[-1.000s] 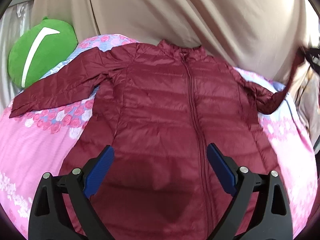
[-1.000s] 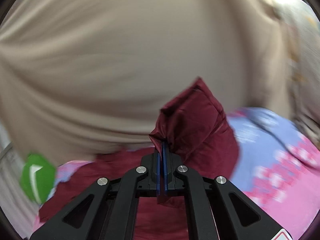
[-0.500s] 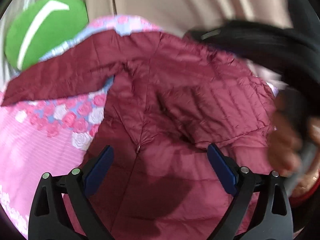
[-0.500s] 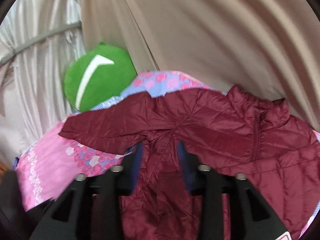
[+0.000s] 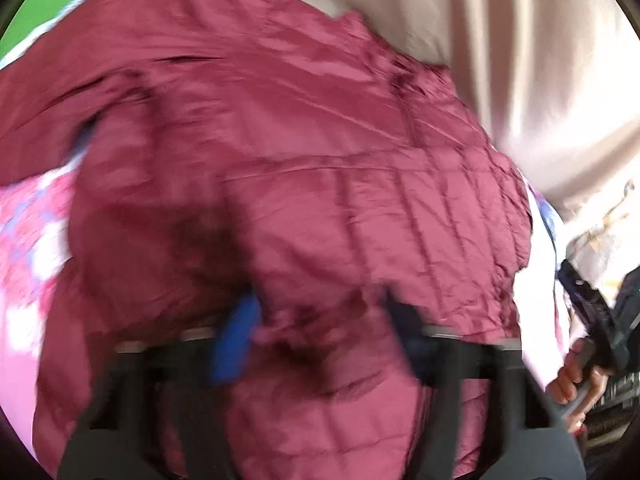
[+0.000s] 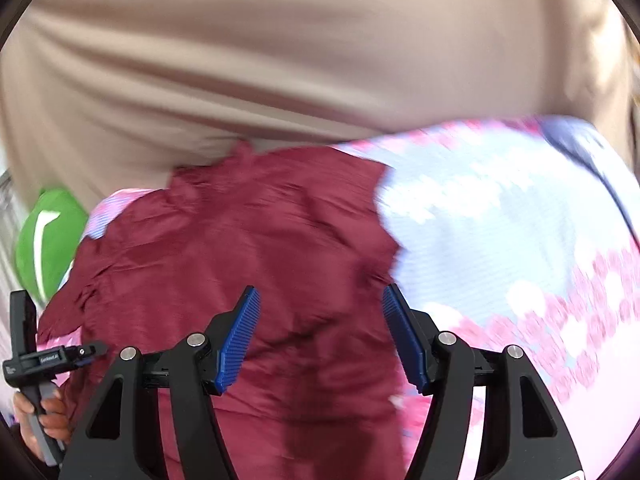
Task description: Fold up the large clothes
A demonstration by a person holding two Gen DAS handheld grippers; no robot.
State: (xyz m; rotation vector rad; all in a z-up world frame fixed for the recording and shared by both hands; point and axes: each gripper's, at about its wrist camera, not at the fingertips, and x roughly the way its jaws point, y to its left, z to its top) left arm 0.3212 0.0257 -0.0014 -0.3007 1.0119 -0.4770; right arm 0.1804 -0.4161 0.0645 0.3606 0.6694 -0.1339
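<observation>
A dark red quilted jacket (image 5: 320, 184) lies on the pink flowered bedsheet (image 5: 24, 264), its right sleeve folded in over the body. It also shows in the right wrist view (image 6: 248, 248). My left gripper (image 5: 320, 328) is open, low over the jacket's lower part; the view is blurred. My right gripper (image 6: 320, 332) is open and empty above the jacket's right edge. The left handle and the hand on it (image 6: 36, 392) show at the lower left of the right wrist view.
A green round cushion (image 6: 48, 240) lies at the bed's far left. A beige curtain (image 6: 312, 52) hangs behind the bed. The bedsheet (image 6: 500, 240) spreads bare to the right of the jacket. The right handle and hand (image 5: 588, 356) show at the left view's right edge.
My right gripper laid the sleeve over the jacket, opened and drew back to the right. My left gripper has dropped closer to the jacket, still open.
</observation>
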